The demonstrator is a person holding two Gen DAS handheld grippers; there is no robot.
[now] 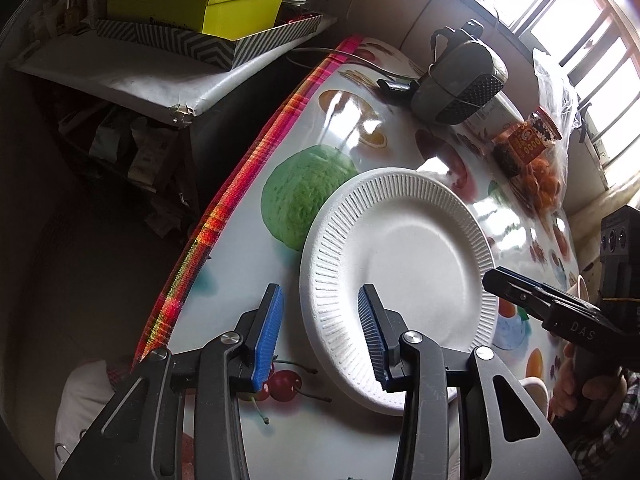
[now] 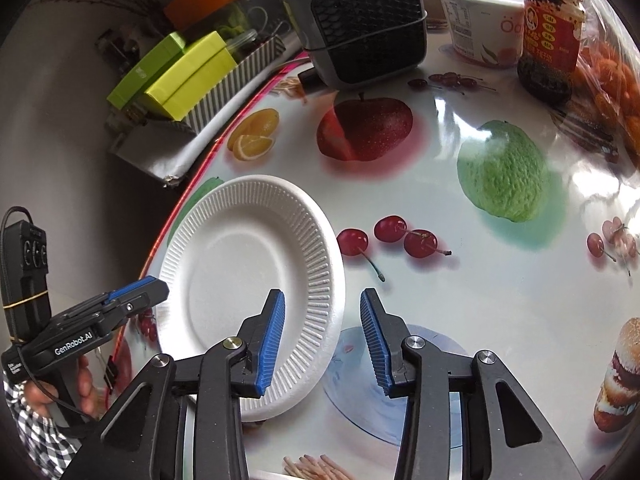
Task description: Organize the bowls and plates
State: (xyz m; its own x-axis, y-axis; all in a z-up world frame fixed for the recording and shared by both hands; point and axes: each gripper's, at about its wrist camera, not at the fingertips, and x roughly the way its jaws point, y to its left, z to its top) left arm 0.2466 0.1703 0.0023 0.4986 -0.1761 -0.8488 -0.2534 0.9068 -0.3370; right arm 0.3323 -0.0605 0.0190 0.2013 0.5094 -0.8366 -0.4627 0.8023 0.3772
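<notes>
Blue-padded tongs (image 1: pixel 320 334) agape astride plate rim (image 1: pixel 320 280)

White ribbed paper plate (image 1: pixel 400 280); fruit-printed glossy tablecloth (image 2: pixel 500 300); lime-green boxes (image 1: pixel 200 0); blue-padded black gripper jaws

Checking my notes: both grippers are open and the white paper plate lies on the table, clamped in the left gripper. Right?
Not quite. The plate is not clamped: the left gripper is open, its fingers straddling the plate's rim, as the left wrist view shows. The rest stands: right gripper open, plate on the table.
</notes>
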